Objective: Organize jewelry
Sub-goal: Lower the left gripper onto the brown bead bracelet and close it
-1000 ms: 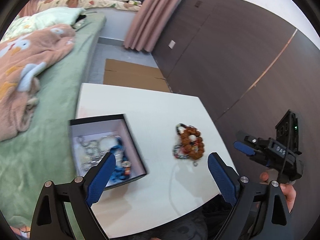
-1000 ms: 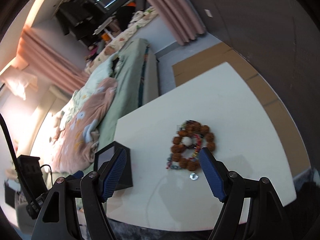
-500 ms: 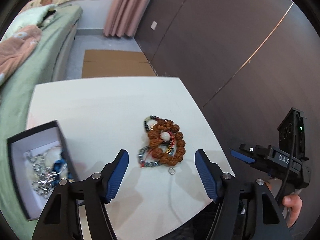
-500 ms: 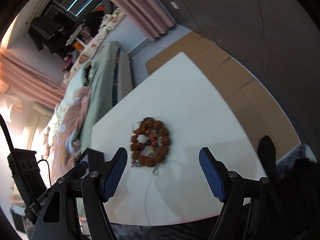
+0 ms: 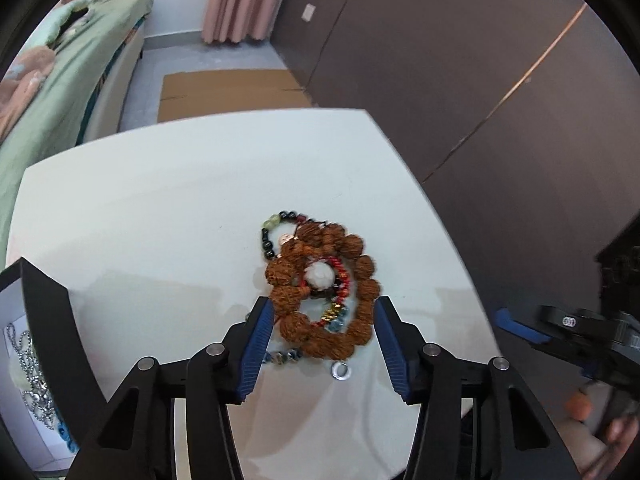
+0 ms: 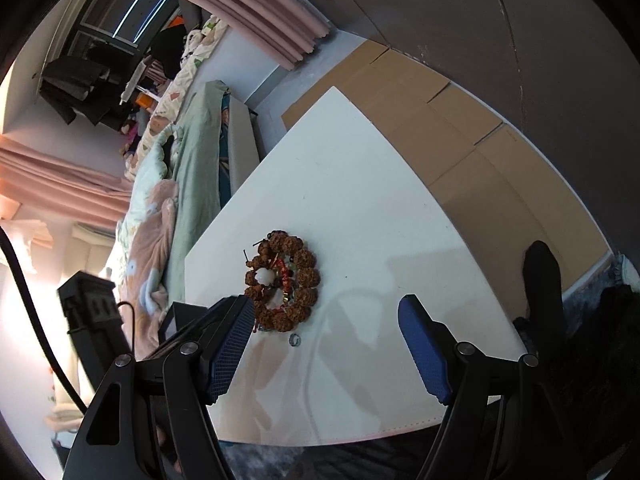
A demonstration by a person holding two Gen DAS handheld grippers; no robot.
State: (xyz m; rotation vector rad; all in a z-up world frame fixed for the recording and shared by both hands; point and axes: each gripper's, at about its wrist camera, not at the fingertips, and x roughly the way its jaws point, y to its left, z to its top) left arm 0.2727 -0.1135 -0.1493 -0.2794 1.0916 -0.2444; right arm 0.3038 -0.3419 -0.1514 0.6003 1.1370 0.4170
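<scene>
On the white surface (image 5: pixel 168 216) a pile of jewelry is still unsorted: a brown seed-bead bracelet (image 5: pixel 352 264) with a white bead (image 5: pixel 319 275) and a red cord inside its ring, a dark-bead strand (image 5: pixel 269 240) at its far left, and a small silver ring (image 5: pixel 341 371) just beside its near edge. The left gripper (image 5: pixel 323 334) hangs over the near part of the bracelet, its fingers closing with the beads between them but not yet pressed. The right gripper (image 6: pixel 326 344) waits to the right, fingers wide apart and holding nothing. At the far left, an open black box (image 5: pixel 48 312) already contains silver chains (image 5: pixel 32 380) and something blue. So part of the job looks done; this pile and the ring remain to be put away.
</scene>
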